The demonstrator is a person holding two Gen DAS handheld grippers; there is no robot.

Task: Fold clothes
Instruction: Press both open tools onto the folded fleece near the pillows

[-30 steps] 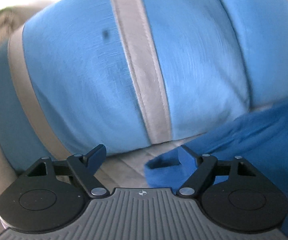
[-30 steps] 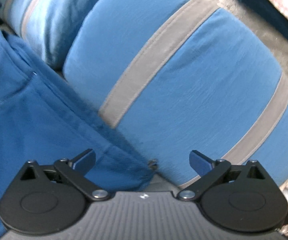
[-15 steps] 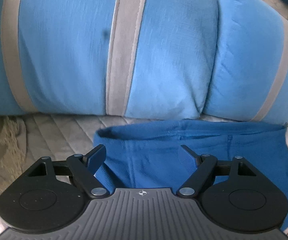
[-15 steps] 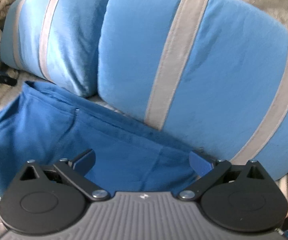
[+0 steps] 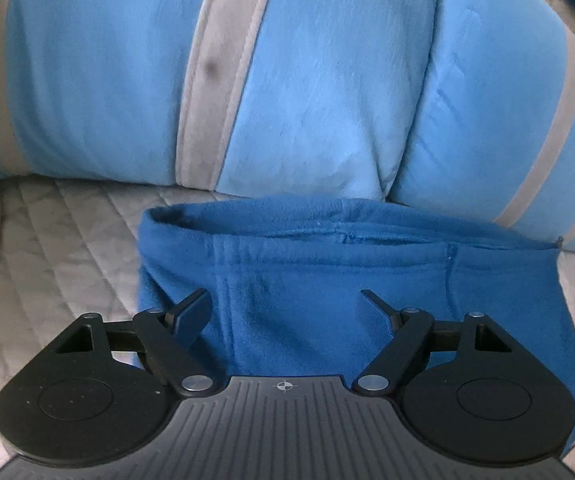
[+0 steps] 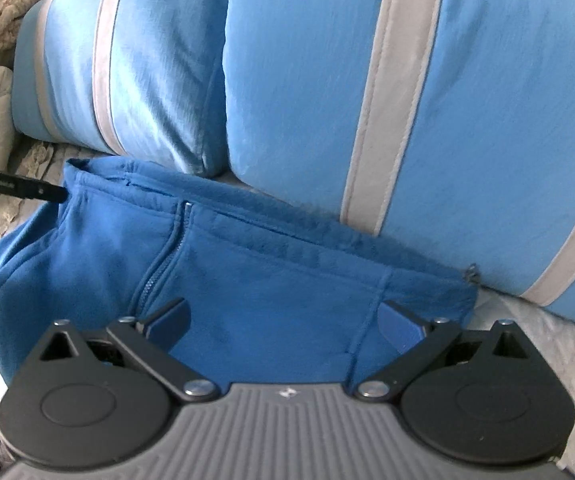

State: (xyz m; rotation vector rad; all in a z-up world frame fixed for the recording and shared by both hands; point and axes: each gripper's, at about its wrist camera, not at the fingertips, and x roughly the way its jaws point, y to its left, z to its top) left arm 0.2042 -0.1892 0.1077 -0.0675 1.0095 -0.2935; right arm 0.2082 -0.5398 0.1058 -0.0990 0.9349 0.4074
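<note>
Lay flat across the lower middle of both frames, the blue fleece garment, long axis left to right beneath the striped pillows, directly under the left gripper and right gripper, both spread wide, gripping nothing

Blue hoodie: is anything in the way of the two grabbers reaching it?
Nothing visible. The blue hoodie lies bare on the quilt, right below the open left gripper and right gripper. The striped pillows sit behind it, touching its far edge.
</note>
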